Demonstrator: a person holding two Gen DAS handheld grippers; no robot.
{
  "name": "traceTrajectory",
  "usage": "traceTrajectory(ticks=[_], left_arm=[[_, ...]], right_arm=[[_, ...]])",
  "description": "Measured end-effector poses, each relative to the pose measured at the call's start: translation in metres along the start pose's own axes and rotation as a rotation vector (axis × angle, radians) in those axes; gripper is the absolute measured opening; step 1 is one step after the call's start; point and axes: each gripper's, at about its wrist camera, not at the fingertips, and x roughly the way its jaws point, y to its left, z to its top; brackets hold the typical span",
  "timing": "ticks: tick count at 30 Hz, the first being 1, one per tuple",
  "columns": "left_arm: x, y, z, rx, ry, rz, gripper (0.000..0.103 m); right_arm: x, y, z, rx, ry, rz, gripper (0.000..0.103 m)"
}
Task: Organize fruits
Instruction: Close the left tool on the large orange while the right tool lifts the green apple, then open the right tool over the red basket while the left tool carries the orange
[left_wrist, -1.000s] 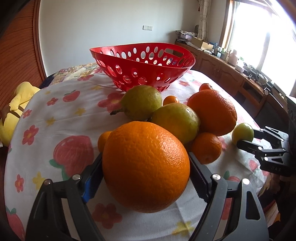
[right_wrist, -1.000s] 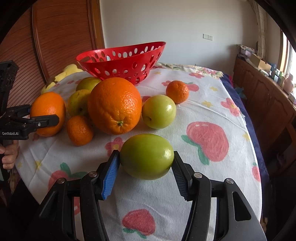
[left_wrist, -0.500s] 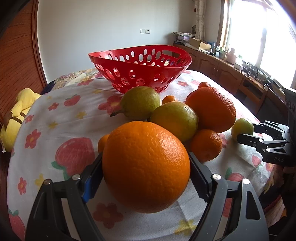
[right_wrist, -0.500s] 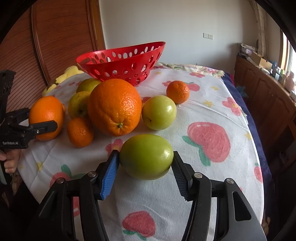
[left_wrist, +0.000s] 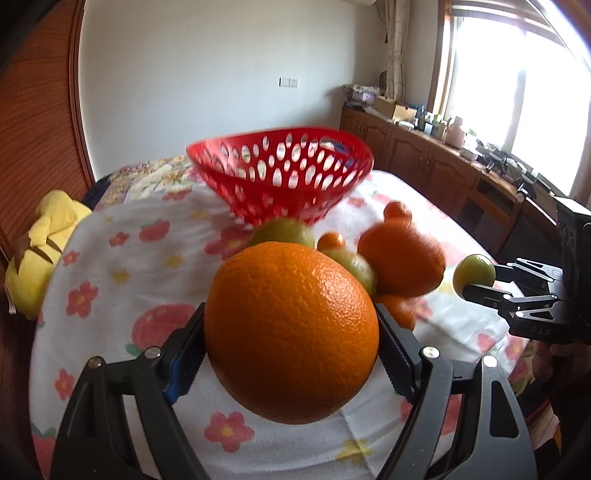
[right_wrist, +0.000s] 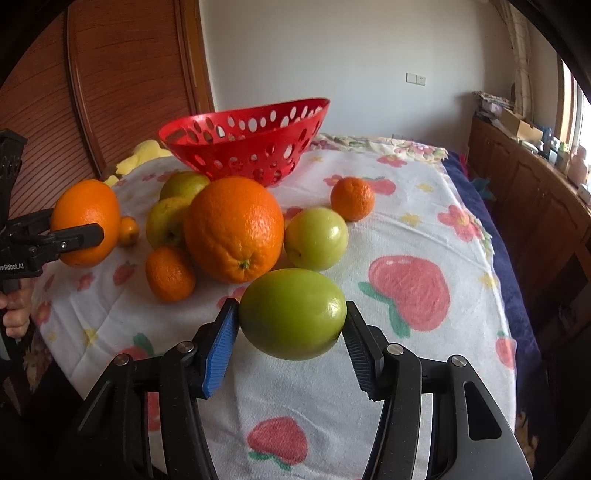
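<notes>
My left gripper (left_wrist: 291, 354) is shut on a large orange (left_wrist: 291, 332) and holds it above the table; the orange also shows at the left of the right wrist view (right_wrist: 86, 221). My right gripper (right_wrist: 291, 343) is shut on a green fruit (right_wrist: 291, 314), lifted off the cloth; the fruit also shows in the left wrist view (left_wrist: 474, 274). An empty red perforated basket (right_wrist: 245, 142) stands at the far side, and shows too in the left wrist view (left_wrist: 280, 173). Between lie a big orange (right_wrist: 234, 227), green fruits (right_wrist: 316, 238) and small tangerines (right_wrist: 352, 198).
The table has a white cloth (right_wrist: 424, 229) printed with strawberries and flowers. A yellow plush toy (left_wrist: 40, 251) lies at the left edge. A wooden panel (right_wrist: 129, 74) stands behind the table, and wooden cabinets (left_wrist: 424, 162) line the right wall under a window.
Both grippers have lifted their fruit off the cloth. The left view has risen and tilted, so the basket sits lower and farther in frame.
</notes>
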Motion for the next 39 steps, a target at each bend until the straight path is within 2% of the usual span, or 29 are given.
traceTrajectory(ticks=[12,19,32,39], left_arm=[[-0.023,-0.002,0.047,0.047,-0.084,0.006,0.083],[-0.019,-0.002,0.07,0.074,-0.105,0.003,0.083],[0.004,0.018,0.104,0.064,-0.115,0.012,0.083],[0.016,0.028,0.115,0.053,-0.102,0.029,0.083]], right_arm=[[-0.032,0.008,0.053,-0.055,-0.102,0.002,0.057],[-0.028,0.011,0.085,-0.077,-0.128,0.016,0.057],[0.023,0.022,0.146,-0.15,-0.111,0.062,0.057],[0.07,0.026,0.176,-0.189,-0.053,0.087,0.057]])
